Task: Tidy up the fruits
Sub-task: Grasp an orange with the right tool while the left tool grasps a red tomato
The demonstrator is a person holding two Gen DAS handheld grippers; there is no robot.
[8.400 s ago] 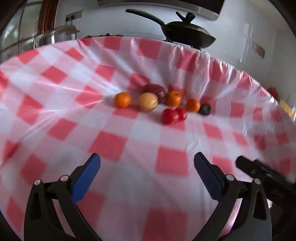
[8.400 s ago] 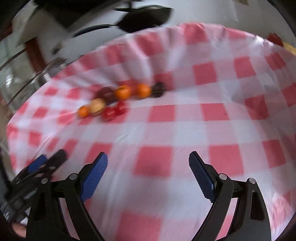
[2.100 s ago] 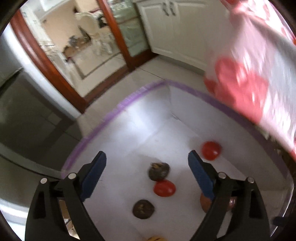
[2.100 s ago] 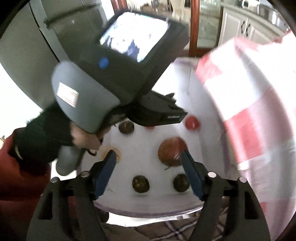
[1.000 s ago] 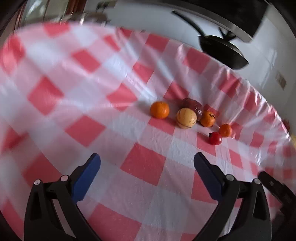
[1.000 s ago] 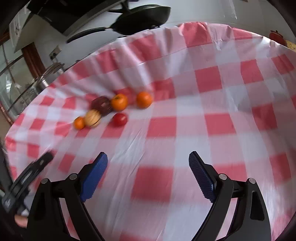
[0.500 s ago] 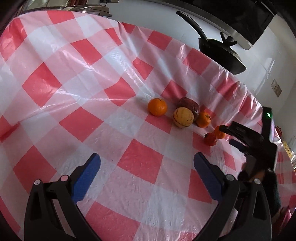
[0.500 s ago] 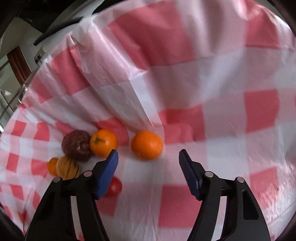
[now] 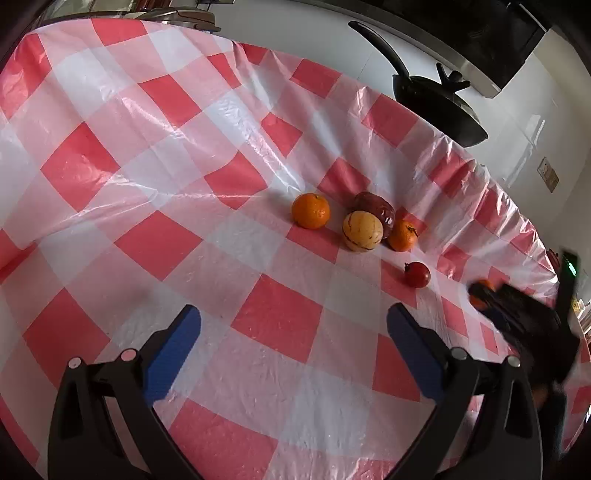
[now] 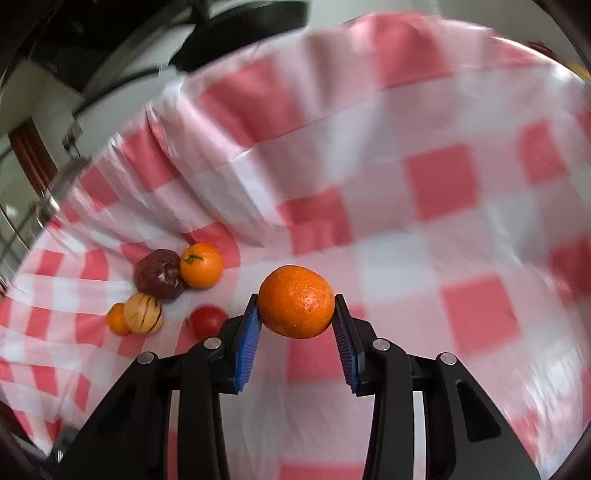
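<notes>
My right gripper is shut on an orange, its blue pads pressing both sides. In the left wrist view that gripper appears at the right edge with the orange mostly hidden. On the checked tablecloth lie a second orange, a yellow striped fruit, a dark red fruit, a third orange and a small red fruit. My left gripper is open above the cloth, well short of the fruit, with nothing between its fingers.
A black lidded pan stands on the counter behind the table's far edge. A steel pot sits at the back left. The cloth is wrinkled around the fruit cluster. A person's dark sleeve is at the right.
The right gripper moved in over the rightmost orange and closed on it. The left gripper stayed where it was.
</notes>
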